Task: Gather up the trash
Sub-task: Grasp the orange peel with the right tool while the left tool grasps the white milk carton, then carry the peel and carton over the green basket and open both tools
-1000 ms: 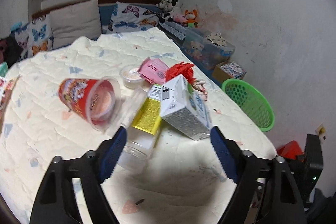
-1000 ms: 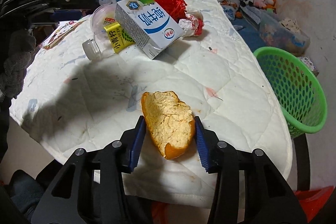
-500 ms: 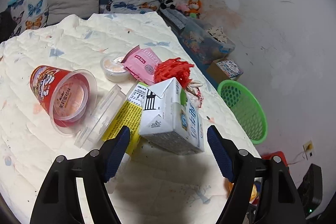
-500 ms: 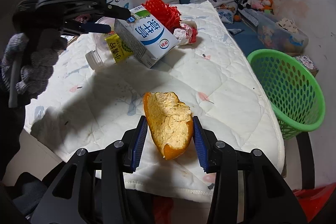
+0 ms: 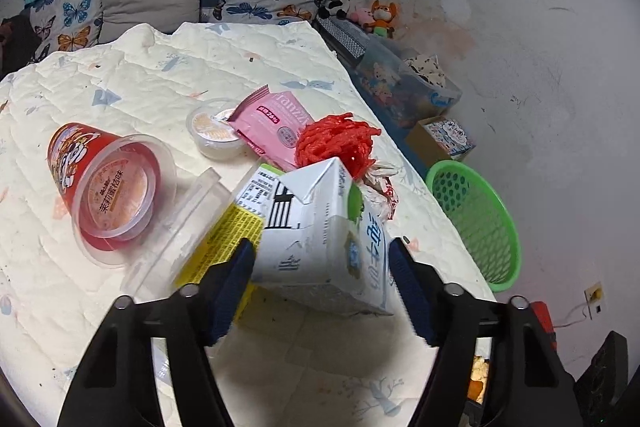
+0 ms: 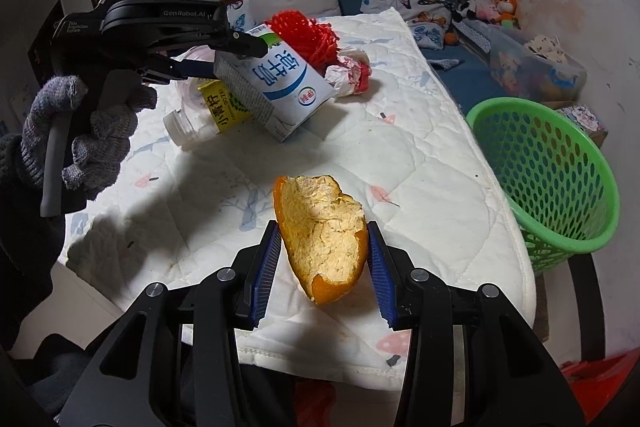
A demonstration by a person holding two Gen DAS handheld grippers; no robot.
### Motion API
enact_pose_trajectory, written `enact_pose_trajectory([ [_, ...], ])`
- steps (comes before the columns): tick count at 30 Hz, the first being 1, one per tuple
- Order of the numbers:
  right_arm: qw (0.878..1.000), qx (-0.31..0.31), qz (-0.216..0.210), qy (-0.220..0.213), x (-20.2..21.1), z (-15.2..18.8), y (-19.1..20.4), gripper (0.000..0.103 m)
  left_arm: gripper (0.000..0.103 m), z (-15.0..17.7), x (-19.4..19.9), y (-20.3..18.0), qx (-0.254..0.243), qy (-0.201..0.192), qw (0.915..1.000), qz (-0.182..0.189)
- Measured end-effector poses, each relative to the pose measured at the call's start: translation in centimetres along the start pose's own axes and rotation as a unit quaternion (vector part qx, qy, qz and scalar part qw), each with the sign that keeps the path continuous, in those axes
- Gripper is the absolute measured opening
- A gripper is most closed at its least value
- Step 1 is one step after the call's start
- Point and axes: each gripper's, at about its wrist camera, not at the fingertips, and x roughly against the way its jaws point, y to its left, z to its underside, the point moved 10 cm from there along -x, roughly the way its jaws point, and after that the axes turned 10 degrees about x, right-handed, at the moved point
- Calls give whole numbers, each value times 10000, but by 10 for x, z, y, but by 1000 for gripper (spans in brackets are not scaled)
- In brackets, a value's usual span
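The right gripper (image 6: 322, 259) is clamped on an orange peel (image 6: 322, 235). Both blue pads press the peel's sides, pith side up, and the peel is carried above the near edge of the quilted table cover (image 6: 440, 155). This grip appears intended to keep the peel steady for transfer to the green basket (image 6: 548, 179), which stands just beyond the table's right edge.

The left gripper (image 5: 320, 267) straddles a milk carton (image 5: 320, 243) with its pads apart. The left pad sits at the carton's left edge and the right pad beside its printed face; firm contact on either side cannot be confirmed. In the right wrist view the upper finger lies over the carton's top end while the carton stands tilted, leaning on a clear plastic bottle (image 6: 192, 131). The tilt raises one end, which probably makes the carton the easiest item to take next.

Readable markings:
- The left gripper body reads "GenRobot.AI" and "Data Acquisition System".
- The carton carries large blue Chinese characters, a small red logo, and a barcode with a nutrition panel on one side.
- The bottle's yellow label (image 5: 228, 239) carries Chinese characters reading "小青柠".

Farther back lie a red foam net (image 5: 336, 143) and a crumpled wrapper (image 6: 348, 71), touching the carton's far end. A red cup (image 5: 100, 183) lies on its side, its lid printed with "茉莉蜜桔味" as best read. Beyond are a small round tub (image 5: 214, 131) and a pink sachet (image 5: 272, 127) marked "Franzzi" and "26%".
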Motion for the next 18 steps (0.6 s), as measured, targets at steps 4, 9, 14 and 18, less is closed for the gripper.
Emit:
enact_pose_trajectory([
  [4,10000,-55,41,-66,5,-3,-5,44,51,0,1,-8,-75,-128,9999,-59],
  [9,9998,-176,48,-105,10,-6,-13,44,49,3,3,-21,-308,-310,9989,-173],
  [14,9992,-358,66,-157,14,-9,-23,44,49,8,-6,-32,-427,-263,9985,-236],
  [18,9981,-579,81,-200,21,-9,-41,44,46,11,-11,-37,-515,-269,9977,-359],
])
